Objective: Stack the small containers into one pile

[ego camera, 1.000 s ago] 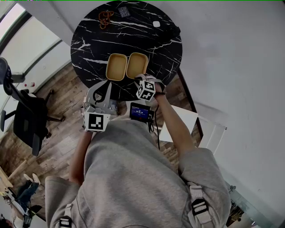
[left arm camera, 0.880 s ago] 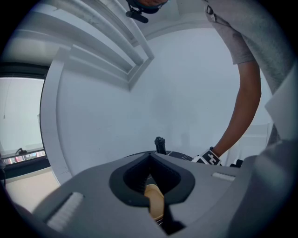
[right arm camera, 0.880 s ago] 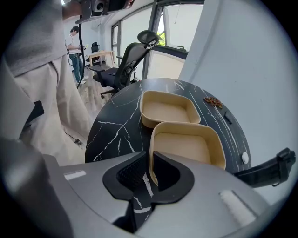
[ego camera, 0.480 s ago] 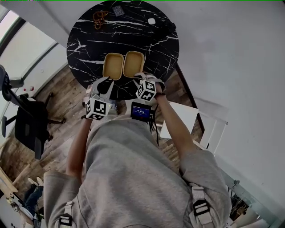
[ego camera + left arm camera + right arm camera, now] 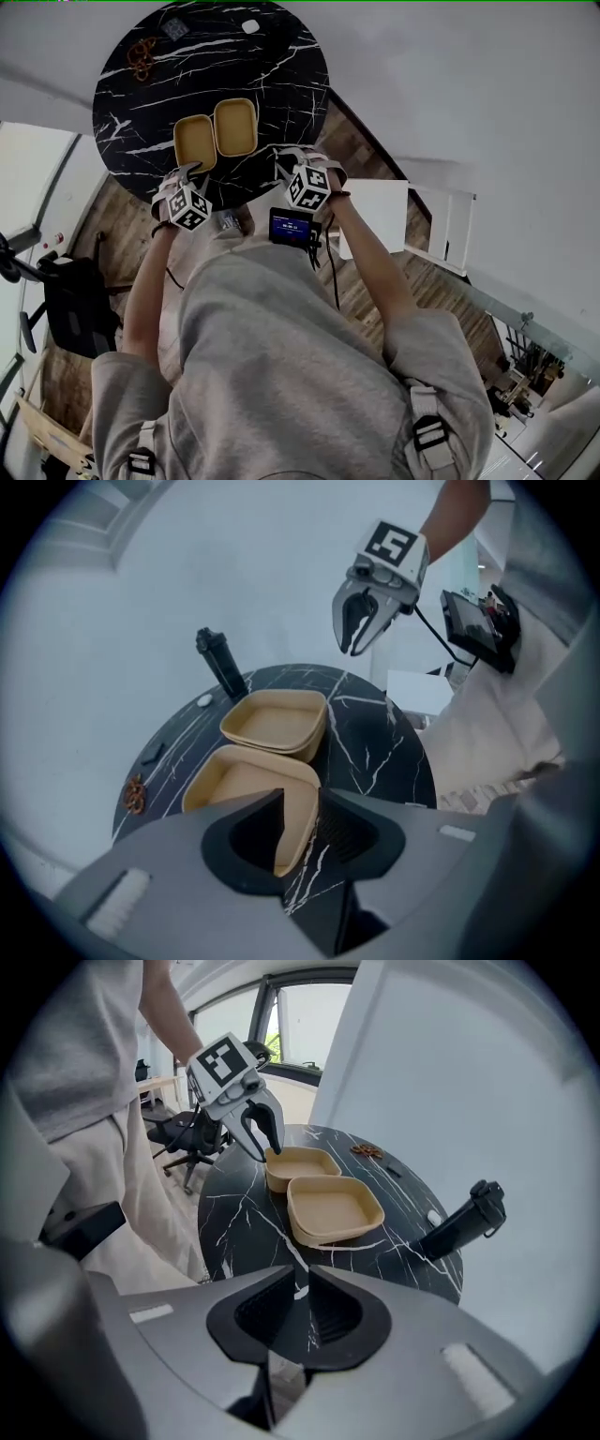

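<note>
Gripper states: the left gripper [image 5: 300, 808] has its jaws narrowly apart, with its tips low at the near corner of the first container [image 5: 239, 785]. That container's tan wall shows in the gap, and no firm clamp is evident. The right gripper [image 5: 298, 1290] has its jaws almost together with nothing between them. Only the black marble tabletop [image 5: 244, 1218] shows through the slit. This gripper hovers over the tabletop edge, short of the second container [image 5: 333, 1208].

Location: in the head view both containers sit in the upper left of the frame. They lie side by side, open side up, touching or very nearly so. No pile exists yet.

Step in hand, by judgement: acquiring the first container for the lift.

The next move calls for the following:
1. Close the jaws on the rim wall.
2. Lift clear of the neighbouring rim.
3. Carry across and align the outlines.
4. Lower until the container nests.

A thin wall gripped at one corner may tilt, so a slow lift is advisable.
</note>
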`<move>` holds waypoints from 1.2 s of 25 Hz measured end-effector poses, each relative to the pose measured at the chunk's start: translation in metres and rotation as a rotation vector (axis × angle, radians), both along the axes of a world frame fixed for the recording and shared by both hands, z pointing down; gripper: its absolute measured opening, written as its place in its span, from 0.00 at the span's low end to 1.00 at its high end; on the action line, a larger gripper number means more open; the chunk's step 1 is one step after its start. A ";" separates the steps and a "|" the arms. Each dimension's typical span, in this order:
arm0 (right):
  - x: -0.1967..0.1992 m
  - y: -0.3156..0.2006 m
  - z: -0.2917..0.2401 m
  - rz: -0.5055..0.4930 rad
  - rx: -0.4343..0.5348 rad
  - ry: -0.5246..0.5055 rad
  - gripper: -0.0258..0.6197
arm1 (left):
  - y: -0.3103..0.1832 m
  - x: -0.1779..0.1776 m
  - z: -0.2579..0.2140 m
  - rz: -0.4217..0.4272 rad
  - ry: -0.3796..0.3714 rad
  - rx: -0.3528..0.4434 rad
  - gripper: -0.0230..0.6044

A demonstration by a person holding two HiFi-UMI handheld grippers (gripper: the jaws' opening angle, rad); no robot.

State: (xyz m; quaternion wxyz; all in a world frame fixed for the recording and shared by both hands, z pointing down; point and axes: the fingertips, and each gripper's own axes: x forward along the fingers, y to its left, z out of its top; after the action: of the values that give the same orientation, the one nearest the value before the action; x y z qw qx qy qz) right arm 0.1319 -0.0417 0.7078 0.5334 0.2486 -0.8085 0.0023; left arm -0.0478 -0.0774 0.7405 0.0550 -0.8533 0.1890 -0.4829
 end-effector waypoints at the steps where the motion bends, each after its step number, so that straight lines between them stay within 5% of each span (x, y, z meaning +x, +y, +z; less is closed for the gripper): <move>1: 0.003 0.003 0.000 0.013 -0.002 -0.003 0.13 | 0.002 0.001 0.007 0.013 -0.014 -0.018 0.23; 5: 0.004 0.008 -0.001 0.045 -0.004 -0.015 0.13 | 0.008 0.002 0.029 0.047 -0.079 -0.062 0.24; 11: -0.003 0.009 -0.002 0.049 0.000 -0.029 0.13 | 0.004 -0.002 0.036 0.037 -0.151 -0.057 0.11; 16: -0.003 0.007 -0.004 0.040 0.006 -0.028 0.13 | 0.000 -0.003 0.019 -0.007 -0.102 -0.035 0.06; 22: -0.001 -0.004 -0.011 0.051 0.040 -0.039 0.12 | -0.014 0.000 -0.029 -0.019 -0.016 0.107 0.06; 30: 0.006 -0.007 -0.015 0.085 0.062 -0.048 0.12 | -0.017 0.052 -0.070 0.128 0.041 0.221 0.06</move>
State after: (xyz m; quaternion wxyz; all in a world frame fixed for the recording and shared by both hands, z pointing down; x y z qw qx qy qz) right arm 0.1375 -0.0488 0.6926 0.5054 0.2991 -0.8094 0.0057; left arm 0.0045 -0.0944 0.6704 0.1756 -0.8621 0.1872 -0.4369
